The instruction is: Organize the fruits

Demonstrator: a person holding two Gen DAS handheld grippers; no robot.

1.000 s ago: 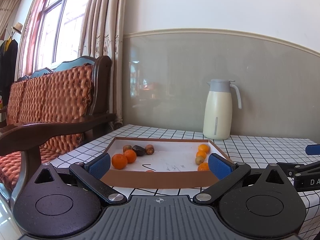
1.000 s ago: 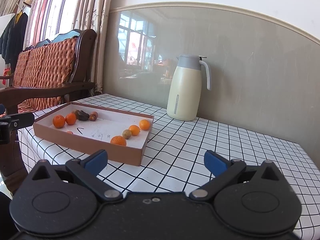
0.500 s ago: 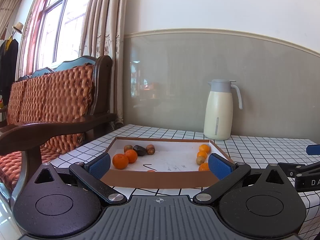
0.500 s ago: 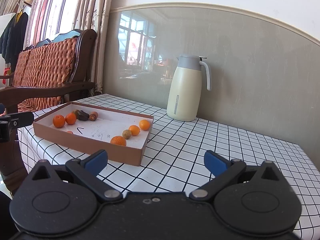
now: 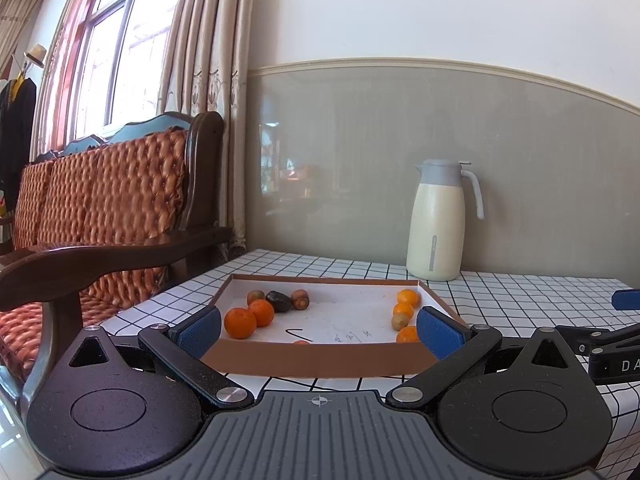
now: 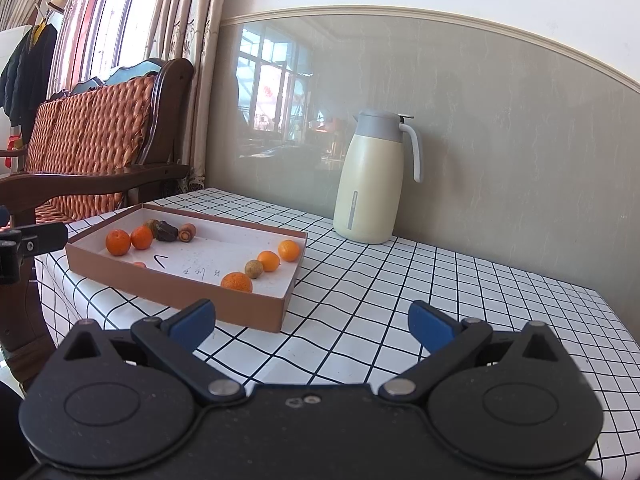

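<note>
At the far left of both views stands a wooden sofa [image 5: 100, 208] with orange woven cushions, under a curtained window [image 5: 120, 60]. Right of it, the desk [image 6: 440, 300] wears a white cloth with a black grid.

In the left wrist view, the left gripper [image 5: 320, 330] hovers low at the desk's near edge, its blue fingers [image 5: 200, 330] spread wide and holding nothing; they frame the near wall of a shallow brown box [image 5: 320, 358] that lies in the lower middle of the frame. Inside, on the box's white floor, the fruits sit in two groups. At the left end are two oranges [image 5: 240, 323] touching each other, with a brownish round fruit, a dark fruit [image 5: 279, 301] and another brown one in a row just behind them. One small orange piece peeks over the near wall at mid-box, beside some black pen marks. At the right end four fruits run in a line front to back: orange, dull green-brown [image 5: 400, 321], orange, orange.

In the right wrist view, the right gripper [image 6: 314, 326] hangs over bare cloth at lower centre, to the right of the box's corner, fingers [image 6: 430, 326] likewise wide apart and empty.

A cream jug [image 6: 370, 178] with a grey lid stands upright against the grey wall panel, well behind the box and right of it
</note>
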